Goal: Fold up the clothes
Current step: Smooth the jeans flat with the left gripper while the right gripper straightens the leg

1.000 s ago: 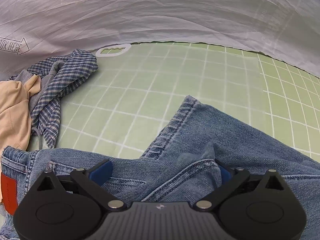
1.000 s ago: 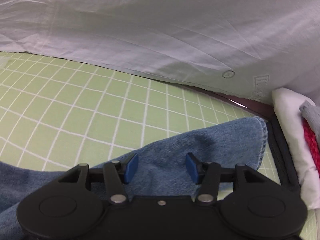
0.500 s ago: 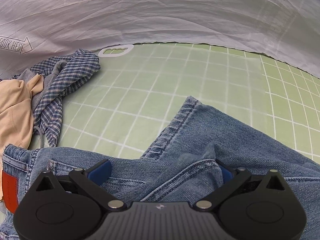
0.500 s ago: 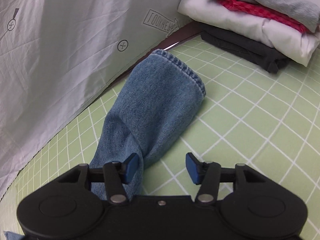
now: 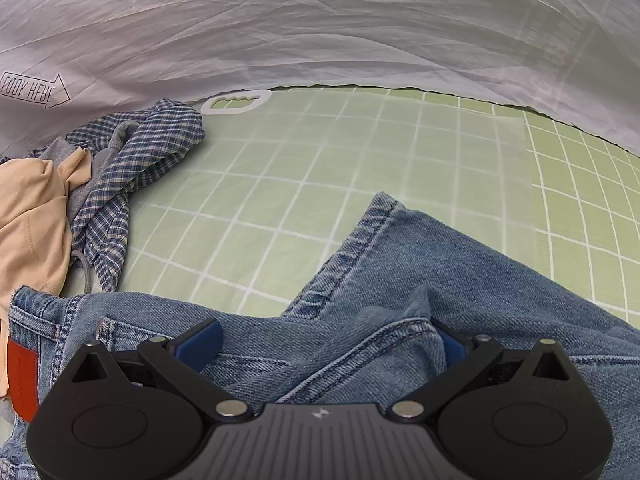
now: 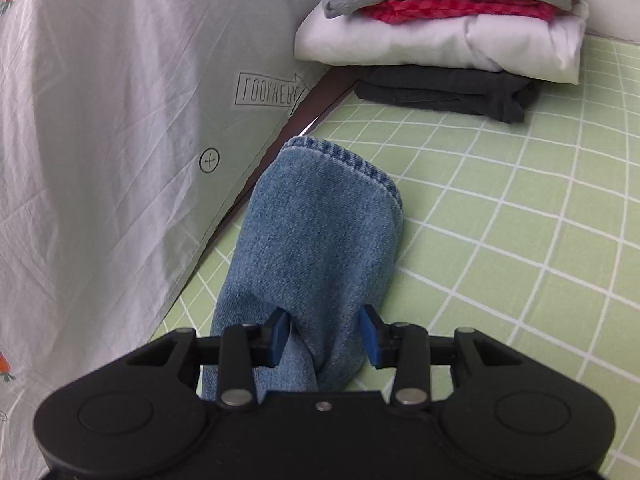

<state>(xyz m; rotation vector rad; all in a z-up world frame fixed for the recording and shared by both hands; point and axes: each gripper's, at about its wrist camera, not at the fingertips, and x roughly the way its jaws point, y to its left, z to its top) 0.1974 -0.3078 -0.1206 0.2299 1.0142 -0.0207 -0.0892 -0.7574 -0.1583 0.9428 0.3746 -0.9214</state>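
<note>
Green gridded table point(image 6: 520, 240) carried jeans point(image 6: 320, 232) near its back edge; right gripper point(image 6: 325, 336) fingers were closing around a leg, left gripper point(image 5: 320, 344) apparently released. Pinching both layers would help.

The left tool point(image 5: 320, 346) stands wide over bunched jeans point(image 5: 440, 280) on the green checked surface point(image 5: 320, 168); a checked shirt point(image 5: 132, 160) lies left.

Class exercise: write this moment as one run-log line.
stage: gripping jeans | left claw: open, astride denim fold | right claw: closing around jeans leg | folded stack: behind | unfolded pile: waiting
</note>
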